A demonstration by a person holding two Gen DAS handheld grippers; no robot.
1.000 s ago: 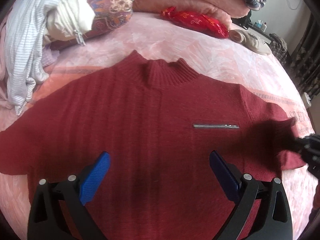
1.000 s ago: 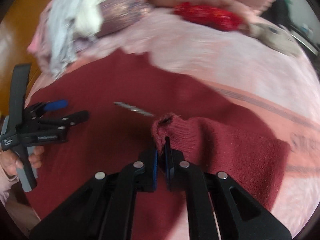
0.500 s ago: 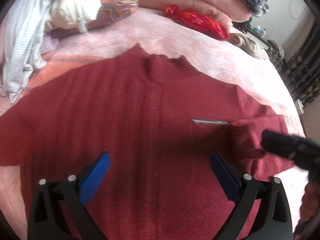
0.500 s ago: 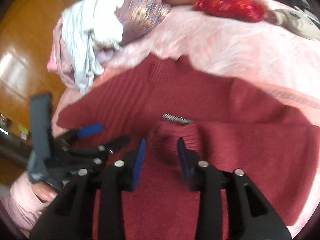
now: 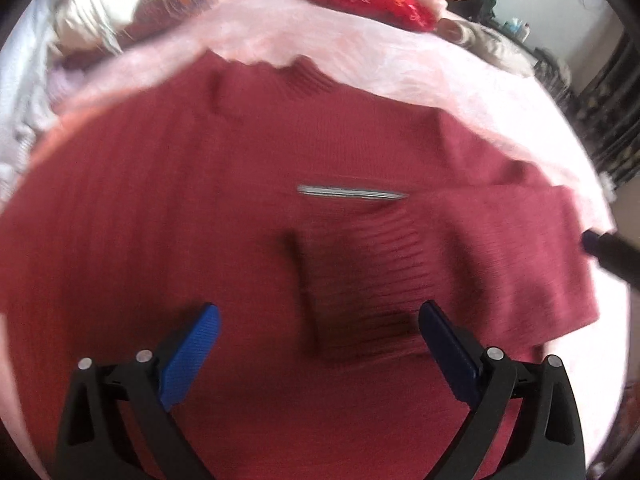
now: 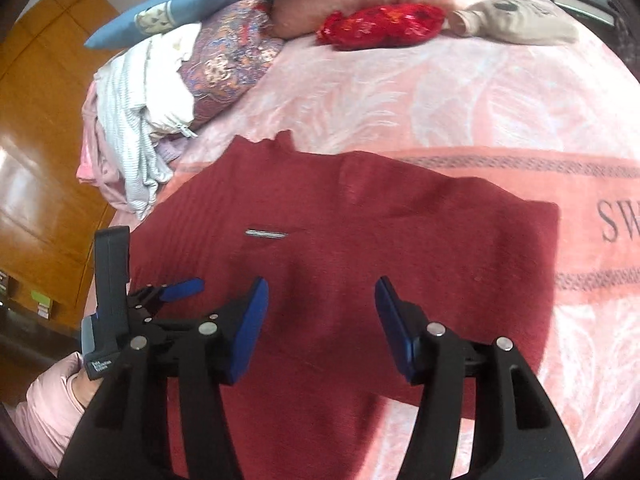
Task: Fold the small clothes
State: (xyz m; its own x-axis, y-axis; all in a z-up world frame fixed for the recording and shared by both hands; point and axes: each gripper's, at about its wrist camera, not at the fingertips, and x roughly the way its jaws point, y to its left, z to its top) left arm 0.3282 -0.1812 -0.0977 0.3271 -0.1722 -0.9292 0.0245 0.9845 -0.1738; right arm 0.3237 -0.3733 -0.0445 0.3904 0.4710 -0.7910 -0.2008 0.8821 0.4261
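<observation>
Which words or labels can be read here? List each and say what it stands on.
"SW", cut off by the frame edge: woven into the pink blanket.
White label on the left tool's handle: too small to read.
Print on the beige garment: too blurred to read.

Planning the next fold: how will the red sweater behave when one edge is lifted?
The red sweater is probably floppy: its folded-in sleeve lies limp and flat. The ribbed knit looks thick, so likely grippy rather than slippery. On the plush pink blanket it may drag.
</observation>
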